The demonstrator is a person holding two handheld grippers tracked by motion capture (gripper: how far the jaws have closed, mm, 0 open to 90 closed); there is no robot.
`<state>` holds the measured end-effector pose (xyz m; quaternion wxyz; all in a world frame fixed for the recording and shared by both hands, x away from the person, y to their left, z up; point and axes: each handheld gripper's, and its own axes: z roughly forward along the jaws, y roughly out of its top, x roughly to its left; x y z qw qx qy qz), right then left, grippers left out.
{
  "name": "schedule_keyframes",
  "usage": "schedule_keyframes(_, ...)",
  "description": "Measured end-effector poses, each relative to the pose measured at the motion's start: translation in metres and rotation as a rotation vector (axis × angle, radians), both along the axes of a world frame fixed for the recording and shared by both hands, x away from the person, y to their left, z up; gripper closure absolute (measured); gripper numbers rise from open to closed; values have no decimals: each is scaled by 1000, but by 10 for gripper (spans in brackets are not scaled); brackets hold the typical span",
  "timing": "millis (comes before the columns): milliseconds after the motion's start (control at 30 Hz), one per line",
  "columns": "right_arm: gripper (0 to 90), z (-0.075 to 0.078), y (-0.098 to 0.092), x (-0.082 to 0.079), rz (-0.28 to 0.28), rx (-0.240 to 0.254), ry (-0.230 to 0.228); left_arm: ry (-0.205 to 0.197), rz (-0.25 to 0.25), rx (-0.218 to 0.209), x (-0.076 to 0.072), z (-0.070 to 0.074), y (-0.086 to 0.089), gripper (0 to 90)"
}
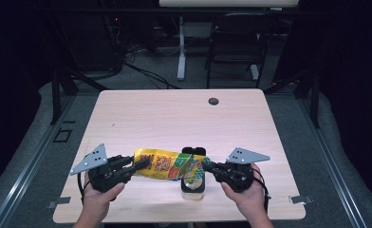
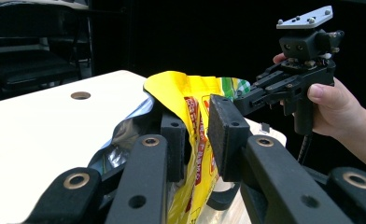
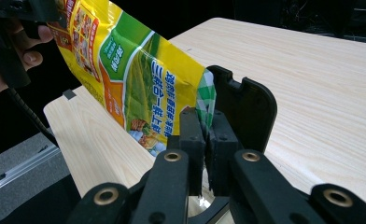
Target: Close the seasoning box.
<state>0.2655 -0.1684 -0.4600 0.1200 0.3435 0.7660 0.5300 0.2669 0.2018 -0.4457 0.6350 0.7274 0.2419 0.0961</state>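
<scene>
A yellow snack bag (image 1: 167, 165) hangs level just above the table's near edge, held at both ends. My left gripper (image 1: 144, 165) is shut on its left end; in the left gripper view the pads pinch the bag (image 2: 195, 121) and silver lining (image 2: 120, 140) shows at that end. My right gripper (image 1: 208, 166) is shut on the bag's right corner, a green checked edge (image 3: 205, 100) squeezed between the pads (image 3: 190, 135). Under the bag's right half sits a clear container (image 1: 193, 186) with a black lid (image 1: 193, 151) standing behind it.
The wooden table (image 1: 174, 118) has a round cable hole (image 1: 213, 101) near its far edge. A black chair (image 1: 238, 42) and a white desk leg (image 1: 181, 47) stand beyond it. The person's hands (image 1: 243, 194) hold the grippers at the near edge.
</scene>
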Motion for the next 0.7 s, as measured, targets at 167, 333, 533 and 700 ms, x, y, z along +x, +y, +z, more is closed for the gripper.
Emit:
schedule_keyframes(167,872,0,-1,0,0,0,2,0,-1,-4,0,0,-1,769)
schedule_keyframes(333,872,-1,-1,0,-3,7,6,1,-3,-9,1,1,-2,769)
schedule_keyframes(533,872,-2,-3,1,-6,6,8,-5,-5,-12,1,2,-4,771)
schedule_keyframes(700,871,-2,-4,1,-2,-2,10,-2,-5,-16,1,2,-5,772)
